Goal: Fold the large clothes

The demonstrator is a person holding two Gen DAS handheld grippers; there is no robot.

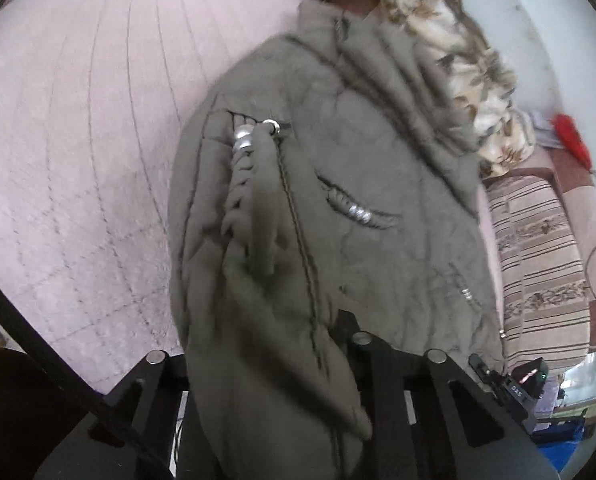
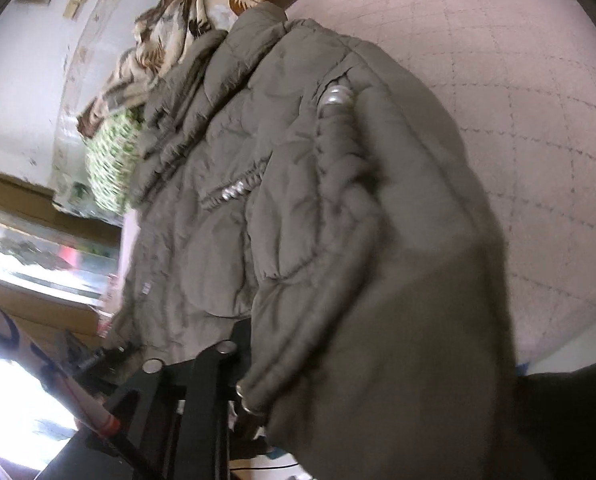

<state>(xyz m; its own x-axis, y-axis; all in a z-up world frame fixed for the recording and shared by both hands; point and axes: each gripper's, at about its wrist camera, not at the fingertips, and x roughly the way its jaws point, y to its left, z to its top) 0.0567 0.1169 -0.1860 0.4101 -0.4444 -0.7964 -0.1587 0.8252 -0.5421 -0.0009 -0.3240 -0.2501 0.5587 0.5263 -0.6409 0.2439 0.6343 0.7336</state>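
I see both tongs, left (image 1: 298, 344) and right (image 2: 233, 364), clamped on the olive-grey quilted puffer jacket (image 1: 338, 184); only the left view shows the striped sofa (image 1: 538, 264).

Grey padded jacket (image 2: 298, 200) w/ hem draped over tool (image 2: 233, 360), on pink quilt (image 2: 518, 80).

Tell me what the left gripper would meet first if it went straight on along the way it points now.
Most likely the olive padded jacket itself. The left gripper is already shut on the jacket's near edge, and the rest of the garment lies directly ahead on the pink quilted bedspread. Depth is unclear through the fisheye.
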